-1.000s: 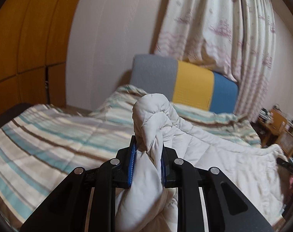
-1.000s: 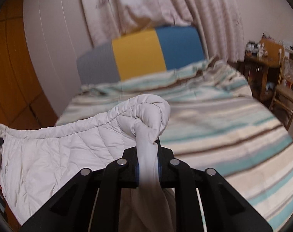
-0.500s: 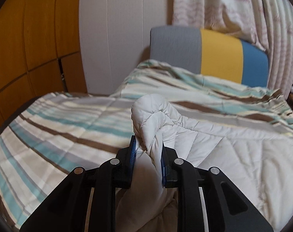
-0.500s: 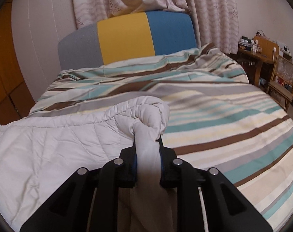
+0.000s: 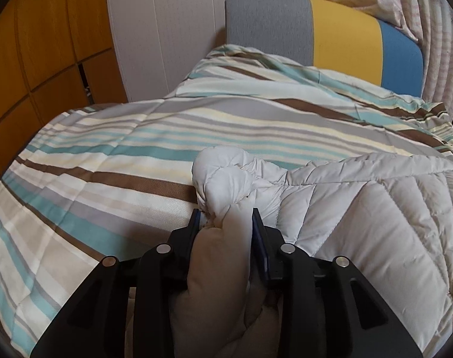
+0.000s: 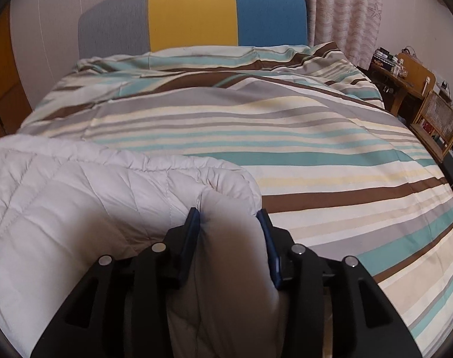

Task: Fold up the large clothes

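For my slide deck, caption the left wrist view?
Left gripper, jaws just opening, lays white quilted garment onto striped bedspread.

Striped bed [image 6: 286, 137], tricolour headboard [image 6: 193, 15], curtains [image 6: 346, 15]

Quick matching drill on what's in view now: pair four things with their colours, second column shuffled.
1. quilted garment
2. bedspread
3. headboard
4. wardrobe

A. orange-brown wood
B. grey, yellow and blue panels
C. off-white
D. teal, brown and cream stripes

Pairs: 1-C, 2-D, 3-B, 4-A
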The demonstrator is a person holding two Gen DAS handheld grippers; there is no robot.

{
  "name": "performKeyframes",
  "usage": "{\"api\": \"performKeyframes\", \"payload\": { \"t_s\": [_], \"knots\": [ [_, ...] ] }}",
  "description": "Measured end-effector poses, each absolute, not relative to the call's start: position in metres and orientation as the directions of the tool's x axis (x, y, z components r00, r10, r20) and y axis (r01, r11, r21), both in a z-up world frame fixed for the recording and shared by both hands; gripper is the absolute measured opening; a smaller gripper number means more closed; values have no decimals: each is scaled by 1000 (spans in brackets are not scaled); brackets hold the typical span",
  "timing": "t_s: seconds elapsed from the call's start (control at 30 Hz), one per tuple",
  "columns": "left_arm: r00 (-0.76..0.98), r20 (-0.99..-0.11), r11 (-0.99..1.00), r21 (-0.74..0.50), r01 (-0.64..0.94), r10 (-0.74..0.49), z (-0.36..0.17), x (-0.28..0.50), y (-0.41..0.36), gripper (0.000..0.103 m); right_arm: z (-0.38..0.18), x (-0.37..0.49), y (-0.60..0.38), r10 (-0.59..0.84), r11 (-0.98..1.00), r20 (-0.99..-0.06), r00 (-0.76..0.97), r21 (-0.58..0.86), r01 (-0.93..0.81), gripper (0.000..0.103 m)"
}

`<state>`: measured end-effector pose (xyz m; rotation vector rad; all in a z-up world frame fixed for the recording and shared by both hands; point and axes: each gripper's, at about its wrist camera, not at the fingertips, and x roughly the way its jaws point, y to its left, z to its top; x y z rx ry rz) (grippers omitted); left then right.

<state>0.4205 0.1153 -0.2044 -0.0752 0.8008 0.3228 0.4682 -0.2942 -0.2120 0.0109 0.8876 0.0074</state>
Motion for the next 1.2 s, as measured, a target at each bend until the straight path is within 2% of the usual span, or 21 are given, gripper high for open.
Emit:
{"api": "performKeyframes", "payload": {
  "t_s": [0.07,0.1,0.17,0.2,0.23,0.33,0.4,0.5,0.57,0.67,0.83,0.93,1.2],
  "knots": [
    [645,-717,947,65,-314,264,-205,421,114,36,-214,469,-292,-6,1000,-776,631,-7,0,41],
    [640,-718,945,74,-319,272,-204,421,114,41,-214,469,-291,-10,1000,-776,631,-13,1,42],
    [621,-723,935,100,-339,303,-201,422,113,58,-214,469,-291,-21,1000,-776,630,-24,5,44],
    [607,-724,926,117,-358,326,-196,420,113,71,-214,469,-291,-25,1000,-777,629,-27,7,46],
    [607,-723,924,117,-363,330,-190,415,113,75,-214,470,-291,-32,999,-778,628,-31,12,50],
    [644,-695,927,88,-364,320,-163,394,102,75,-214,470,-292,-45,999,-779,626,-38,24,53],
    [705,-625,923,69,-378,336,-136,377,82,75,-213,469,-291,-51,999,-777,627,-45,25,53],
    [771,-561,938,33,-344,302,-107,368,49,87,-212,468,-291,-58,998,-775,629,-51,29,55],
    [797,-548,956,17,-294,255,-97,374,26,88,-212,467,-290,-62,998,-774,631,-54,32,56],
    [799,-554,968,62,-241,234,-102,395,-8,88,-212,467,-289,-62,998,-774,630,-54,32,56],
    [751,-604,962,125,-243,268,-152,418,-27,87,-211,467,-290,-64,998,-771,633,-58,31,56],
    [731,-641,967,85,-239,237,-179,417,-18,90,-211,466,-289,-62,998,-767,639,-57,28,58],
    [695,-687,971,69,-229,212,-199,428,-15,95,-211,466,-285,-75,997,-766,638,-76,27,58]
  ]
}}
